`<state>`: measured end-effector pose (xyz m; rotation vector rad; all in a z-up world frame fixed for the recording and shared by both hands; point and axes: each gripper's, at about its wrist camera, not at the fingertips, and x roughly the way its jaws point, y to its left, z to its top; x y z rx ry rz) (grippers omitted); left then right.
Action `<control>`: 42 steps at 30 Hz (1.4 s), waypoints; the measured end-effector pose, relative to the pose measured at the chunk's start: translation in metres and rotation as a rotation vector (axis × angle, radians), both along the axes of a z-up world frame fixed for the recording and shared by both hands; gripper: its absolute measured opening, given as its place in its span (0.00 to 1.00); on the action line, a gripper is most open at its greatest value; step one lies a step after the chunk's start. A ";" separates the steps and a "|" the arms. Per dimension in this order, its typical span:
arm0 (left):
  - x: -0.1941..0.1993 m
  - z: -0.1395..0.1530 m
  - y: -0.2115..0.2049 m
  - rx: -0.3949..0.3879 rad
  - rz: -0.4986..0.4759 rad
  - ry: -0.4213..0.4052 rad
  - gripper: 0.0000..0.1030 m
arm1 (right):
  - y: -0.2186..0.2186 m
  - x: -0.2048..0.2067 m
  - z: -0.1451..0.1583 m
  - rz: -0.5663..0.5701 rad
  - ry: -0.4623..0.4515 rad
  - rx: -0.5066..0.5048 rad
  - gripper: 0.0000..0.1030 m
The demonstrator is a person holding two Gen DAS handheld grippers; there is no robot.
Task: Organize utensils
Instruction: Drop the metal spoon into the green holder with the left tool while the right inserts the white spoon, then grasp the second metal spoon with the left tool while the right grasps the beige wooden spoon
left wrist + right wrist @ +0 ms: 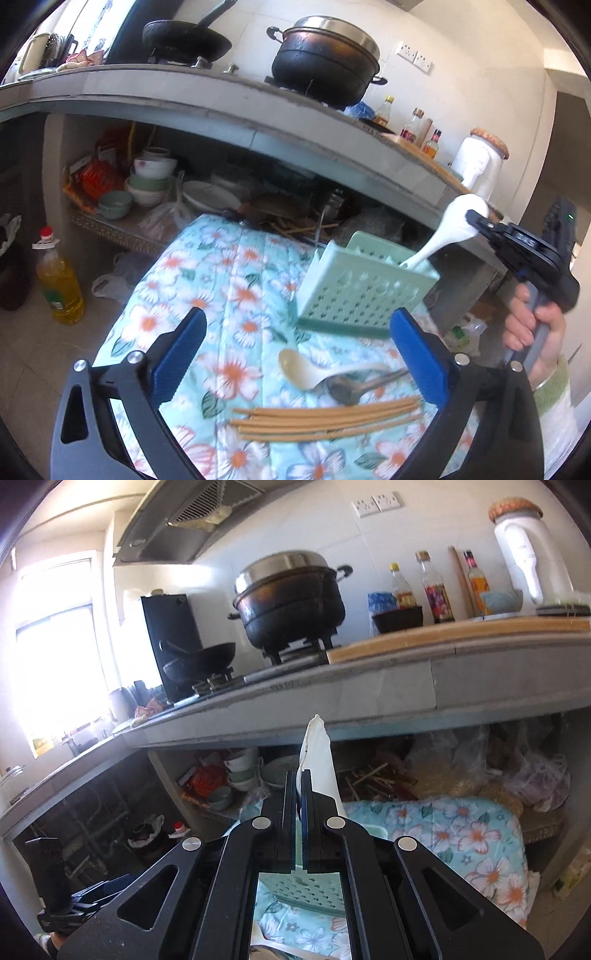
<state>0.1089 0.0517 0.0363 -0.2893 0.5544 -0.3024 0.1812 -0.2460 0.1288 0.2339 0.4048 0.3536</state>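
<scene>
A pale green perforated utensil holder [364, 286] stands on a floral cloth [236, 280]. My right gripper [476, 218] is shut on a white soup spoon [448, 229], whose handle end dips into the holder. In the right wrist view the spoon [317, 764] sticks up between the closed fingers [300, 797], with the holder [306, 890] below. My left gripper [295, 354] is open and empty above the cloth. Between its fingers lie a cream spoon [299, 367], a metal spoon [351, 387] and several wooden chopsticks [325, 421].
A concrete counter [229, 107] overhangs the table, bearing a black pot [325, 62], a wok [184, 40], bottles [413, 127] and a white jug [480, 162]. Bowls [151, 181] and bags fill the shelf beneath. An oil bottle [59, 280] stands on the floor at left.
</scene>
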 end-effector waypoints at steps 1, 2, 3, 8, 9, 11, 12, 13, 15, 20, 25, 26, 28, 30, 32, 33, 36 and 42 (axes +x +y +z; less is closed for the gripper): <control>-0.003 -0.004 0.000 0.010 0.005 0.007 0.95 | -0.001 0.006 -0.010 -0.011 0.036 -0.002 0.01; -0.007 -0.009 -0.001 0.018 0.010 0.020 0.95 | -0.002 0.010 -0.019 -0.015 0.069 -0.003 0.01; -0.010 -0.012 -0.001 0.021 0.010 0.032 0.95 | -0.003 0.010 -0.025 -0.026 0.090 -0.006 0.04; -0.023 -0.031 -0.005 0.025 0.007 0.101 0.95 | -0.011 -0.011 -0.026 -0.097 0.087 -0.023 0.17; -0.025 -0.034 -0.007 0.025 -0.001 0.113 0.95 | -0.013 -0.019 -0.022 -0.110 0.070 -0.028 0.22; -0.030 -0.036 -0.014 0.044 -0.018 0.121 0.95 | -0.016 -0.032 -0.014 -0.133 0.041 -0.036 0.23; -0.032 -0.036 -0.016 0.052 -0.022 0.119 0.95 | -0.018 -0.040 -0.010 -0.149 0.028 -0.039 0.23; -0.034 -0.035 -0.019 0.059 -0.025 0.115 0.95 | -0.019 -0.045 -0.007 -0.166 0.019 -0.043 0.23; -0.039 -0.032 -0.025 0.063 -0.032 0.101 0.95 | -0.026 -0.064 -0.004 -0.204 0.000 -0.052 0.25; -0.045 -0.024 -0.037 0.027 -0.096 0.089 0.95 | -0.038 -0.107 -0.013 -0.240 0.018 -0.040 0.30; -0.040 -0.023 -0.055 0.008 -0.211 0.089 0.95 | -0.040 -0.135 -0.050 -0.198 0.155 0.034 0.35; -0.037 -0.024 -0.059 -0.007 -0.242 0.098 0.95 | -0.037 -0.138 -0.060 -0.186 0.192 0.037 0.35; -0.028 -0.030 -0.066 -0.032 -0.282 0.133 0.95 | -0.027 -0.141 -0.081 -0.175 0.261 0.028 0.35; -0.019 -0.036 -0.072 -0.053 -0.303 0.168 0.95 | -0.022 -0.143 -0.100 -0.162 0.324 0.034 0.35; -0.011 -0.042 -0.078 -0.061 -0.331 0.195 0.95 | -0.021 -0.145 -0.117 -0.154 0.378 0.055 0.35; -0.008 -0.046 -0.081 -0.060 -0.340 0.207 0.94 | -0.020 -0.145 -0.124 -0.153 0.397 0.057 0.35; 0.005 -0.055 -0.087 -0.054 -0.360 0.254 0.82 | -0.020 -0.147 -0.142 -0.153 0.441 0.059 0.35; 0.041 -0.073 -0.086 -0.056 -0.287 0.367 0.56 | -0.027 -0.150 -0.153 -0.152 0.455 0.084 0.35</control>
